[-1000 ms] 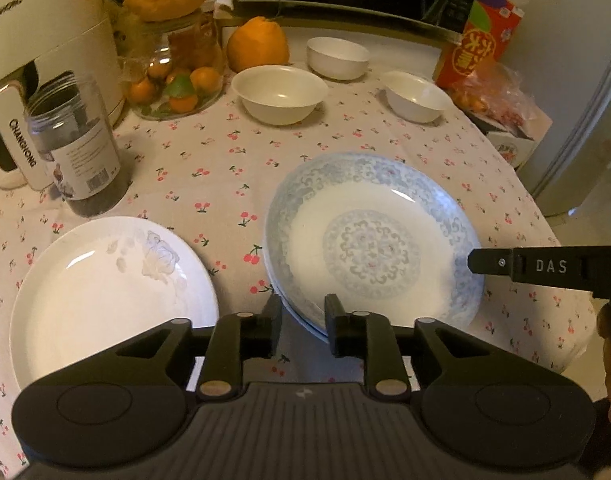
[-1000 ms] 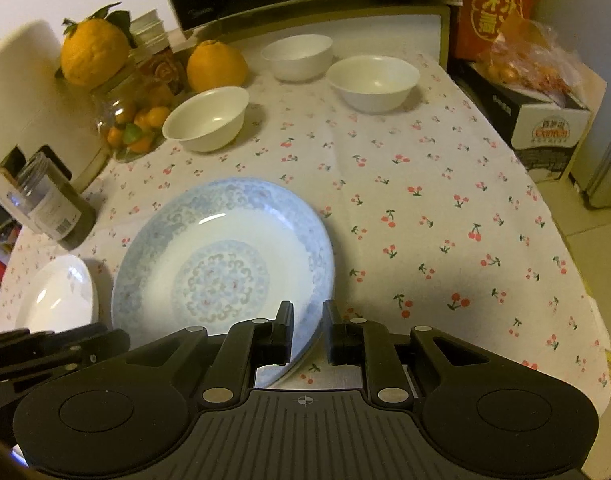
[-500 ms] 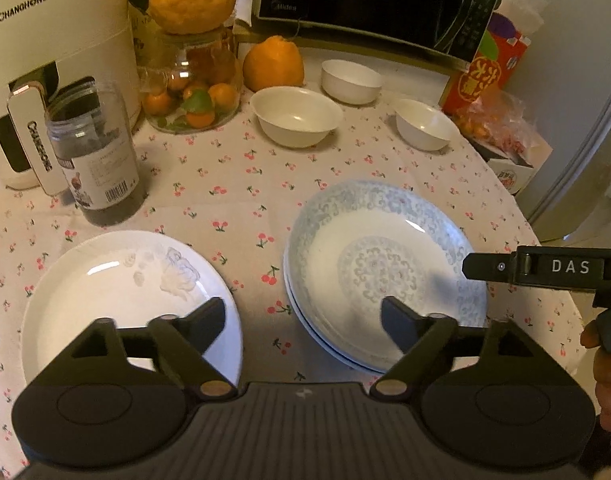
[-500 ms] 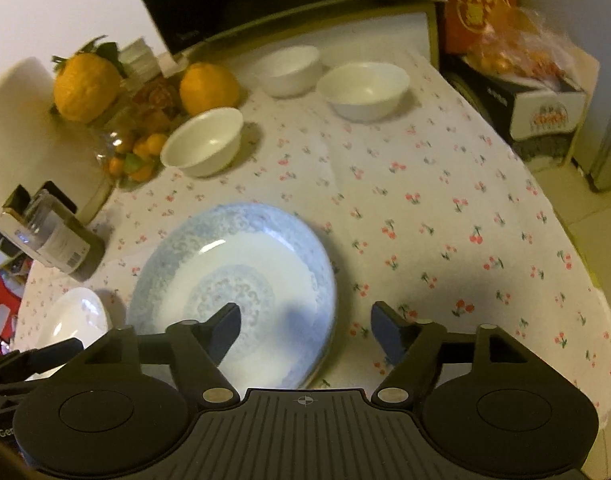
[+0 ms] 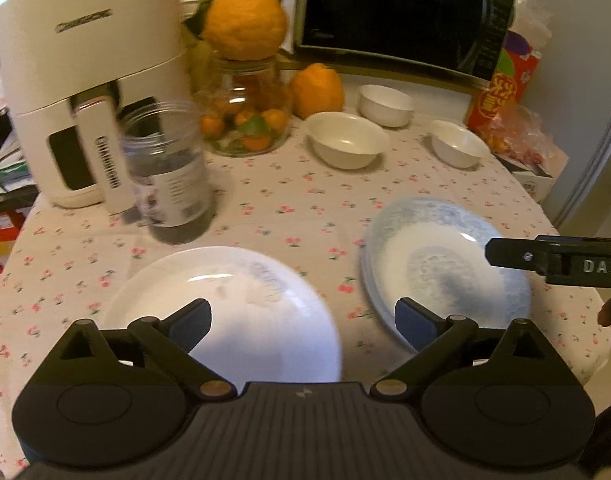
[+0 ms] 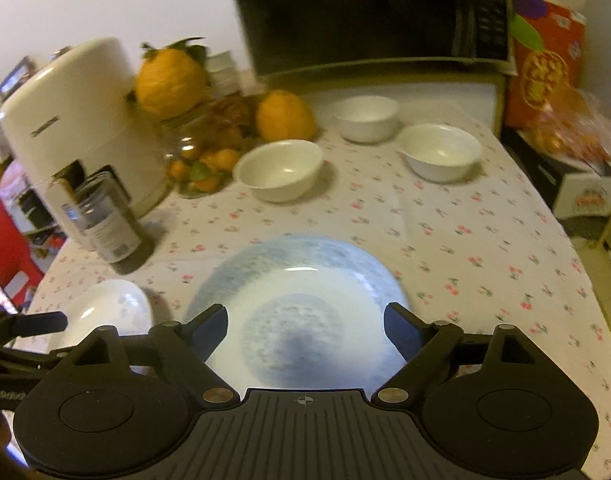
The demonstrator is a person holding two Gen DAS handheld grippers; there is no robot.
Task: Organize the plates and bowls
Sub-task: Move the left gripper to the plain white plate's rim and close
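A blue-patterned plate (image 5: 445,264) lies stacked on another plate on the cherry-print tablecloth; it also shows in the right wrist view (image 6: 301,312). A white plate (image 5: 241,312) lies to its left, also seen in the right wrist view (image 6: 109,312). Three white bowls stand further back: a larger one (image 5: 347,144), one behind it (image 5: 385,104) and one at the right (image 5: 457,146). My left gripper (image 5: 303,320) is open and empty, above the near edges of both plates. My right gripper (image 6: 305,332) is open and empty above the blue plate.
A white appliance (image 5: 85,92), a dark jar (image 5: 169,176), a glass jar of fruit (image 5: 249,116) with a large orange on top, another orange (image 5: 317,90) and a microwave (image 5: 401,20) stand at the back. A red carton (image 5: 505,92) and boxes stand at the right edge.
Both grippers opened, released the blue plate's near rim and pulled back and up. The plate now rests on the stack.
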